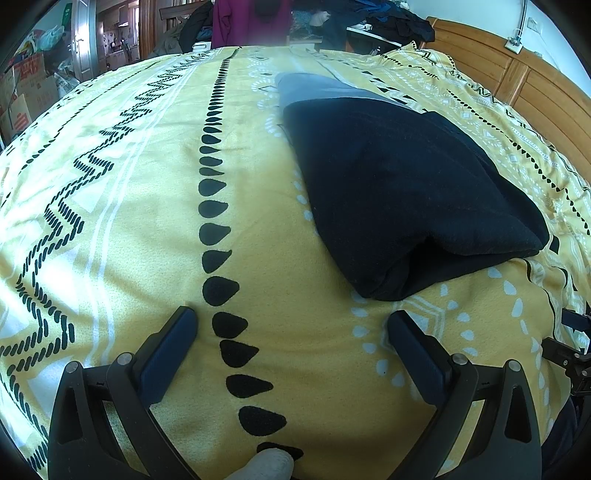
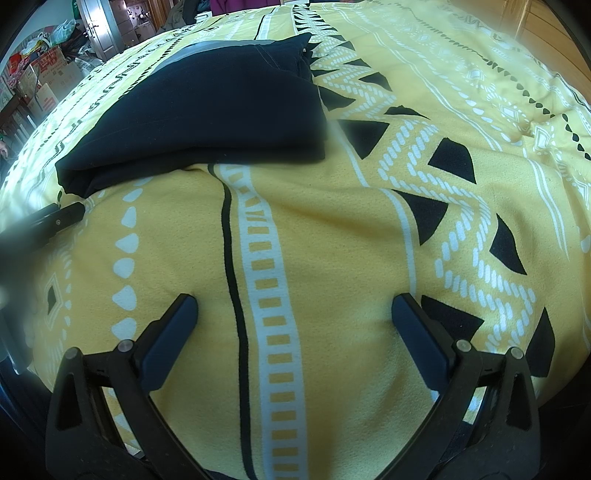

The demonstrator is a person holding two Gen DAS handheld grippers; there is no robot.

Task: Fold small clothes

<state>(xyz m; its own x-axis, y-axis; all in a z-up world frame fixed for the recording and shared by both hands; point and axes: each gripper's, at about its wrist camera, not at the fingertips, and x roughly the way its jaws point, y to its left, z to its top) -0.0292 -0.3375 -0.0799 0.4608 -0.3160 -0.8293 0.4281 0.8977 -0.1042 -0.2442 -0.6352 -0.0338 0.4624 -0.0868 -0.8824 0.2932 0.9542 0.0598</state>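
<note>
A folded black garment (image 1: 399,188) lies on the yellow patterned blanket (image 1: 155,221), with a grey folded piece (image 1: 310,88) under its far end. My left gripper (image 1: 291,317) stands open just short of the garment's near corner, nothing between its fingers. In the right wrist view the same black garment (image 2: 207,110) lies up and to the left, the grey piece (image 2: 199,50) showing behind it. My right gripper (image 2: 295,301) is open over bare blanket (image 2: 332,240), well short of the garment. The left gripper's finger (image 2: 62,216) shows at the left edge.
A wooden headboard (image 1: 517,77) runs along the right. Clothes are piled beyond the bed's far edge (image 1: 391,18). Cardboard boxes (image 1: 26,92) and bags stand at the far left by a door. A white-gloved fingertip (image 1: 269,463) shows at the bottom.
</note>
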